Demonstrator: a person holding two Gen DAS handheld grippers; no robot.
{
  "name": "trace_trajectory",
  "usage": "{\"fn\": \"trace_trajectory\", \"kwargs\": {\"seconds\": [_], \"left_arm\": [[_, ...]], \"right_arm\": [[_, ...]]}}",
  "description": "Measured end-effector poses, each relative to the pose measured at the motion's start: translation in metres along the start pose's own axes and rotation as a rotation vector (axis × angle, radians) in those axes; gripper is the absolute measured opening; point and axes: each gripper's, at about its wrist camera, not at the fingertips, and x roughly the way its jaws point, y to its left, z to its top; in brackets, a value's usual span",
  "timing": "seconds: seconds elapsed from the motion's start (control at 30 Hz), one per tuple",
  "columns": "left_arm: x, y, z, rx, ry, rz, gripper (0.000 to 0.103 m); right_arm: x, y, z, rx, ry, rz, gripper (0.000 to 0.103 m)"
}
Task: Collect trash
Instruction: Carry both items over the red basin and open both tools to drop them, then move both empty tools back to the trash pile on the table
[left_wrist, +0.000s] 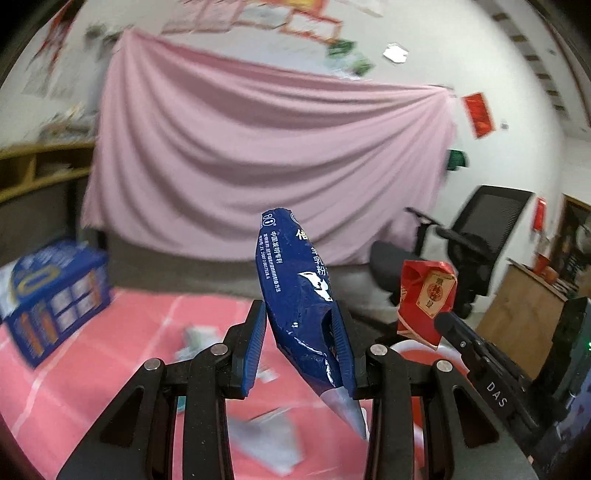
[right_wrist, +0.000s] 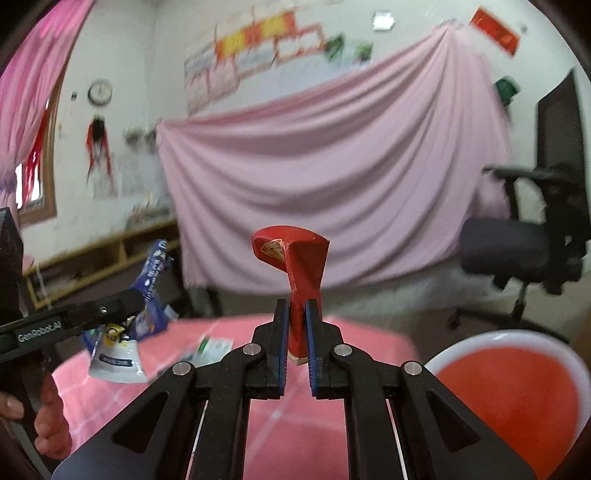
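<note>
Blue packet (left_wrist: 299, 295) clamped in left gripper (left_wrist: 301, 325); red pack (right_wrist: 293, 273) pinched in right gripper (right_wrist: 296, 321).

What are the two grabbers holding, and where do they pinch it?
Left gripper pinches the crinkly blue foil packet near its lower end; right gripper pinches the crushed red paper pack at its bottom.

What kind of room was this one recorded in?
Probably an office or classroom used as a recording space: a black office chair, paper notices and a clock on the white wall, and a pink sheet hung as a backdrop behind a pink-covered table.
</note>
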Motion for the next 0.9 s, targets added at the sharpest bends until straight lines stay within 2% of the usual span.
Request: {"fn": "trace_trajectory", "kwargs": {"seconds": [0.13,0.2,0.37,0.47,0.67,0.77,0.83,0.9], "left_arm": [[0.014,-0.052,0.007,0.069,-0.023,-0.103,0.031],[0.022,-0.074,0.008,0.092,-0.022,-0.144,0.031],[0.052,-0.118,0.001,0.122,0.033,-0.219,0.031],[0.080,-0.138,-0.011,0.136,0.108,-0.236,0.032],[0.126,-0.150,-0.030,0.075,0.273,-0.252,0.032],[0.140,-0.148,-0.033,0.042,0.328,-0.253,0.033],[0.147,-0.145,-0.031,0.021,0.353,-0.246,0.040],[0.147,-0.137,-0.028,0.000,0.361,-0.242,0.040]], "right_arm": [[-0.030,-0.025,0.014,0.008,-0.090,-0.090,0.007],[-0.036,-0.036,0.016,0.017,-0.100,-0.121,0.007],[-0.052,-0.077,0.005,0.057,-0.082,-0.203,0.007],[-0.055,-0.097,0.000,0.088,-0.049,-0.232,0.007],[-0.051,-0.123,-0.012,0.125,0.045,-0.272,0.009],[-0.046,-0.131,-0.019,0.141,0.085,-0.286,0.009],[-0.044,-0.132,-0.022,0.145,0.104,-0.290,0.009],[-0.045,-0.133,-0.022,0.147,0.109,-0.291,0.010]]}}
